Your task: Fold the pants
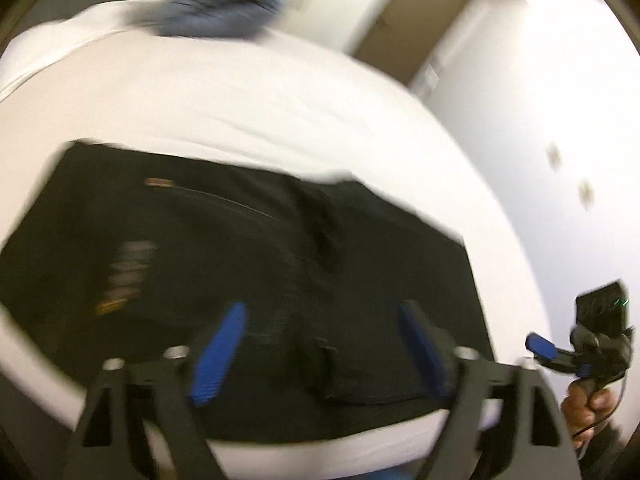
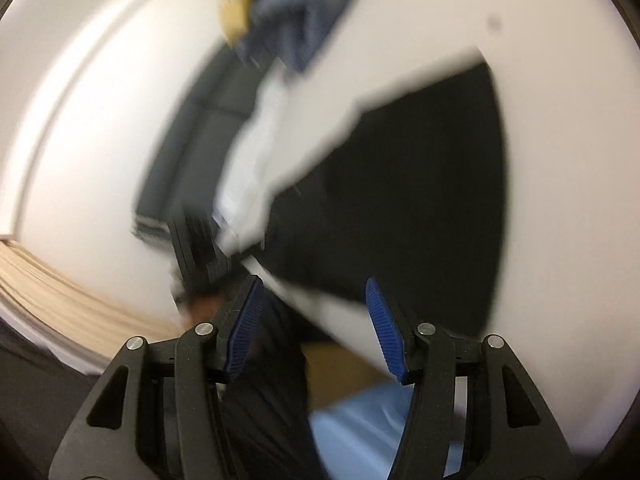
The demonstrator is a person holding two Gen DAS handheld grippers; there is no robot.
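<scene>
While both views are smeared by motion blur, I can make out the black pants (image 1: pixel 248 272) lying flat on the white bed (image 1: pixel 240 112), folded into a broad dark block close to the bed's near edge. In my left wrist view the left gripper (image 1: pixel 324 348) hangs just above the near part of the pants, its blue-padded fingers (image 1: pixel 218 356) spread wide with nothing between them but the cloth below; I cannot tell whether they touch it. A small tan label and a pale seam line show on the pants, on the side away from that gripper. Beyond the pants, at the far side of the bed, sits a crumpled grey-blue garment (image 1: pixel 216 4).

The right gripper (image 1: pixel 560 354) appears in the left view off the pants' right-hand side, beyond the bed edge, gripped by my hand (image 1: pixel 584 408). From its own camera, the right gripper (image 2: pixel 316 328) has its fingers (image 2: pixel 384 332) spread apart and empty, held near a corner of the pants (image 2: pixel 408 200), which stretch away across the white sheet. The same grey-blue garment (image 2: pixel 296 24) lies well beyond the pants there. A light blue cloth (image 2: pixel 360 428) shows below the gripper, nearer than the pants.
</scene>
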